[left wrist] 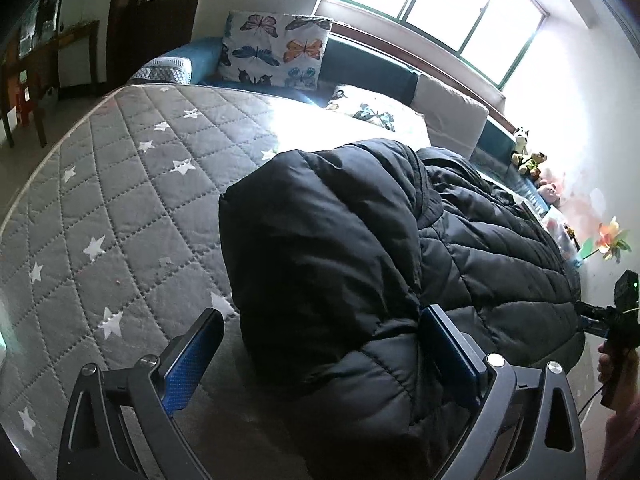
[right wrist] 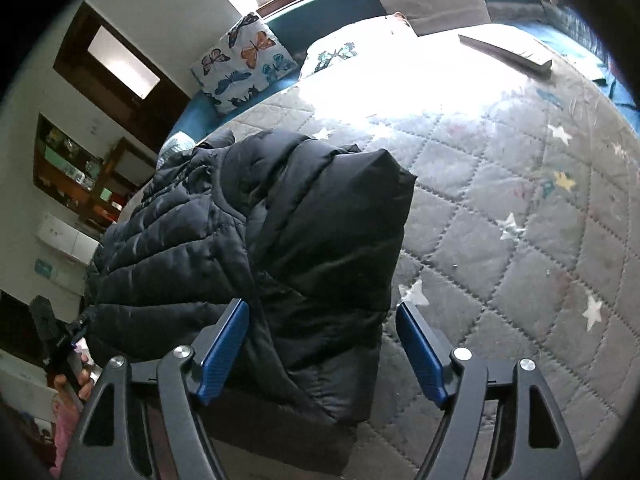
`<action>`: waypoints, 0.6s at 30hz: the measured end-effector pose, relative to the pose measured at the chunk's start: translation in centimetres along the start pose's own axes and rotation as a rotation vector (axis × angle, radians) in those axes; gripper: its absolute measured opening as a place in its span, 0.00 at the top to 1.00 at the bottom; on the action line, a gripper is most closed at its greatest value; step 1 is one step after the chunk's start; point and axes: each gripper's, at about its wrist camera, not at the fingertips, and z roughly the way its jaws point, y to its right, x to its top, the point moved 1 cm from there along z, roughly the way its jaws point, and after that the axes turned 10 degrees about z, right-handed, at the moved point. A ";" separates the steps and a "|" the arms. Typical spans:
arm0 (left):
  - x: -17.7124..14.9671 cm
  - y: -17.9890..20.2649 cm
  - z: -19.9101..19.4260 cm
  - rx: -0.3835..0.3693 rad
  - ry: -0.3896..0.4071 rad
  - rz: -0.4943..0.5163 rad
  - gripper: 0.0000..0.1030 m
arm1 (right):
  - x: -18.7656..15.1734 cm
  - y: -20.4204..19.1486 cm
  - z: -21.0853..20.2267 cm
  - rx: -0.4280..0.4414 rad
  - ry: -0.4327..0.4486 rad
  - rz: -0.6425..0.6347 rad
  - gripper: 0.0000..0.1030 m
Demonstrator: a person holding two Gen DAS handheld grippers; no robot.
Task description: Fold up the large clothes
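A black quilted puffer jacket [left wrist: 360, 240] lies bunched on the grey star-patterned bed cover [left wrist: 112, 200], with one sleeve folded over its body. In the left wrist view my left gripper [left wrist: 324, 356] stands wide open over the sleeve's near end. Its right finger [left wrist: 452, 356] lies against the fabric and its left finger [left wrist: 196, 360] is over bare cover. From the other side, my right gripper [right wrist: 322, 352] is open around the other sleeve end of the jacket [right wrist: 280, 240]. Its left pad [right wrist: 224, 352] touches the fabric and the right pad [right wrist: 420, 352] is off it.
Butterfly pillows [left wrist: 276, 52] and a beige cushion [left wrist: 452, 120] lean at the head of the bed under a bright window. Soft toys [left wrist: 528, 156] and a paper flower [left wrist: 612, 240] line the wall side. A book [right wrist: 508, 52] lies on the cover. A hand [left wrist: 608, 364] holds the other gripper at the right.
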 end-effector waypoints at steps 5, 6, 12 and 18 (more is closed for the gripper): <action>-0.3 -1.4 0.6 -0.095 -0.028 -0.062 0.00 | 0.2 0.9 0.9 0.054 -0.035 0.069 0.11; -0.4 -1.8 0.8 -0.121 -0.038 -0.088 0.00 | 0.2 1.1 1.2 0.070 -0.045 0.085 0.10; -1.1 -4.0 2.7 -0.269 -0.075 -0.217 0.00 | 0.5 2.0 2.4 0.127 -0.075 0.127 0.00; -1.1 -4.3 4.2 -0.349 -0.097 -0.281 0.00 | 0.8 2.1 2.5 0.158 -0.083 0.096 0.00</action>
